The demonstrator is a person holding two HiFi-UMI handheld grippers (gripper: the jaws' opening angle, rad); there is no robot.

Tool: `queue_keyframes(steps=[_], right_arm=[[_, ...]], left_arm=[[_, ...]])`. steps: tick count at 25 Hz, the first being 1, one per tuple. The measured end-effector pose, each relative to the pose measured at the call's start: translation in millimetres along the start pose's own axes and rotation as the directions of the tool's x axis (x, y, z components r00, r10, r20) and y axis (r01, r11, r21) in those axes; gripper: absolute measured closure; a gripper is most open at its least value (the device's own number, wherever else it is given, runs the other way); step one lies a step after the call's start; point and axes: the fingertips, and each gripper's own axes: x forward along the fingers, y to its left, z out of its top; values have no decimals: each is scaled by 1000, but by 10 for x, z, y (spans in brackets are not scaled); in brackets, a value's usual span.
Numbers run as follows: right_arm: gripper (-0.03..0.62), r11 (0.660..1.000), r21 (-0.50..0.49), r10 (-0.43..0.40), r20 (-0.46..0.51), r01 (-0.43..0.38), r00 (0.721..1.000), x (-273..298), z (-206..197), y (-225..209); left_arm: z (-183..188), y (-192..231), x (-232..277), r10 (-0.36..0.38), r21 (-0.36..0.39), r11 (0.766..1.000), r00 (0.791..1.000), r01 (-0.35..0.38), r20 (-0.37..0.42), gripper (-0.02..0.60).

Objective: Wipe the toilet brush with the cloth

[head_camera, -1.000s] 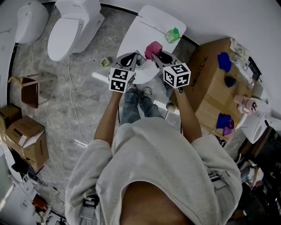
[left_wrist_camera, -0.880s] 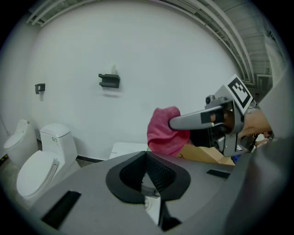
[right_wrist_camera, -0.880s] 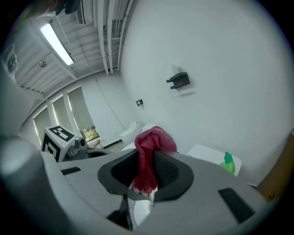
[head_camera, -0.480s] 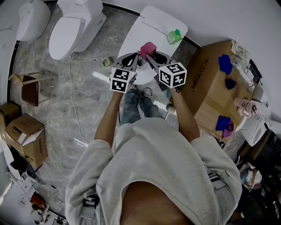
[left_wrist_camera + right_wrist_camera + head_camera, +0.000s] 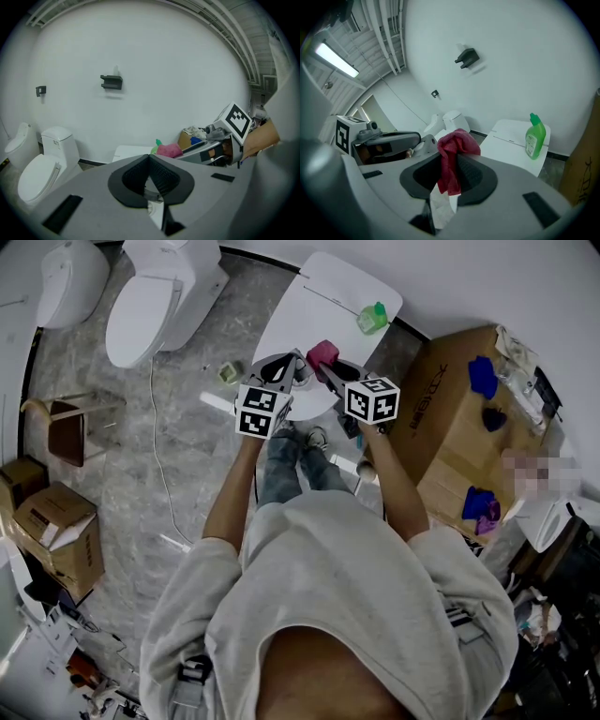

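Note:
Over the near edge of the white table [image 5: 319, 287], my right gripper [image 5: 325, 368] is shut on a pink-red cloth [image 5: 322, 352]. The bunched cloth [image 5: 452, 159] hangs out of its jaws. Close beside it on the left, my left gripper [image 5: 292, 364] is shut. A thin grey-and-white piece [image 5: 152, 201], seemingly the toilet brush handle, shows low between its jaws. The brush head is hidden. In the left gripper view the cloth [image 5: 168, 150] sits just beyond my jaw tips. The right gripper view shows the left gripper [image 5: 419, 139] at the left.
A green bottle [image 5: 370, 315] stands on the table's far side. A white toilet [image 5: 155, 306] is at the upper left and a large cardboard box [image 5: 450, 418] with blue items at the right. Small boxes [image 5: 52, 531] and a chair [image 5: 66, 432] stand at the left.
The right gripper with the cloth moved slightly left toward the left gripper, then eased back a little. The left gripper has hardly moved.

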Motion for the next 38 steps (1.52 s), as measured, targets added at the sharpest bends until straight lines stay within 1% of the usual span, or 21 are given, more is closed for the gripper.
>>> queue_keyframes(steps=[4,10,15,22,33,38], right_arm=[[494,1000,8,-22,-19,22,1000,-7,-86,-92],[494,997,-2,-72,-72,72,995,-34,-298,-266],[494,993,-34,-111,-84,109,990,-111,-390,-329],[494,988,-79,-133,-30,130,991,-240,-249,-275],[494,976,-159,-144,44,149,989,-369,52,-136],[494,967,-198,-146,95,162,985,-466,241,-21]], left_arm=[[14,4,-2,1,2,1000,1000,-1,-1,563],[3,4,3,0,4,1000,1000,0,-5,563],[5,2,0,6,21,1000,1000,-6,-5,563],[12,3,-1,13,28,1000,1000,-13,-7,563],[125,46,-102,30,18,999,999,-30,28,563],[180,106,-242,50,1,999,997,-50,55,563]])
